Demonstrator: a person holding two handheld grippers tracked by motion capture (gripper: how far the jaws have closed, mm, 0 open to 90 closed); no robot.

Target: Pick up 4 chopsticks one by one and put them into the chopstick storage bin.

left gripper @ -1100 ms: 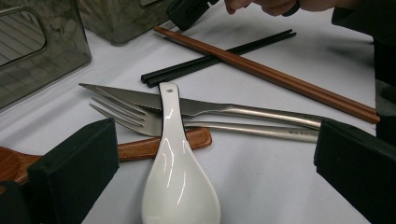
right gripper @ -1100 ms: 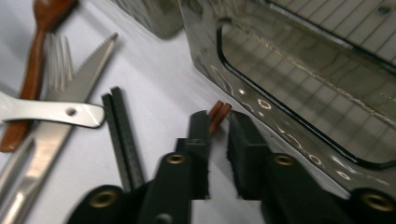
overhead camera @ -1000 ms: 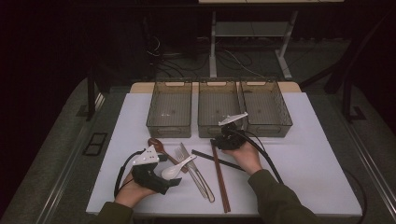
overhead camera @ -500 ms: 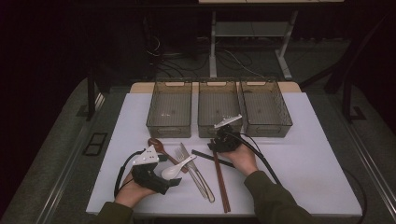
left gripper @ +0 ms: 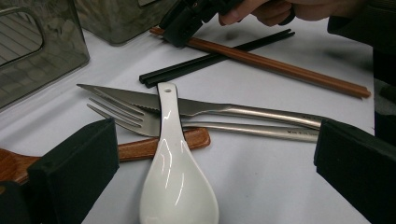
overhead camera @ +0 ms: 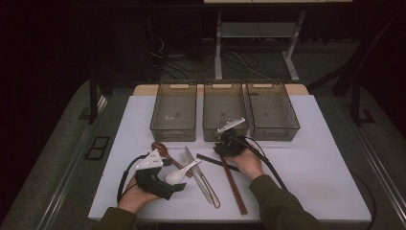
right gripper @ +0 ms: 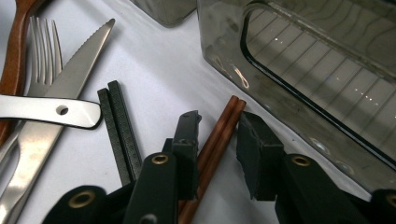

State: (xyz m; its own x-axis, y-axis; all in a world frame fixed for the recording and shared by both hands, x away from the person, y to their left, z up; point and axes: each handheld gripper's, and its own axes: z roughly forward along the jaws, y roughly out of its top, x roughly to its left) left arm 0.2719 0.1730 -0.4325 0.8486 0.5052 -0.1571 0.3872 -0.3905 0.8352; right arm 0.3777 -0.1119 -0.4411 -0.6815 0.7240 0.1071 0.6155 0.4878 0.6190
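Right gripper is down at the far end of the brown chopsticks, close to the front wall of the middle bin. Its jaws have just been closing and now stand narrow, one on each side of the pair, though I can see a gap on the right pad, so I would not call it a grip yet. Compared with a second ago, I have brought that hand a little nearer the bins and lower over the sticks. I read this as the pinch almost made, with the lift into a bin to follow.

Left gripper rests with its jaws wide around the white ceramic spoon, touching nothing. That spoon lies across the fork, the serrated knife and a wooden spoon. Black chopsticks lie under the brown ones.
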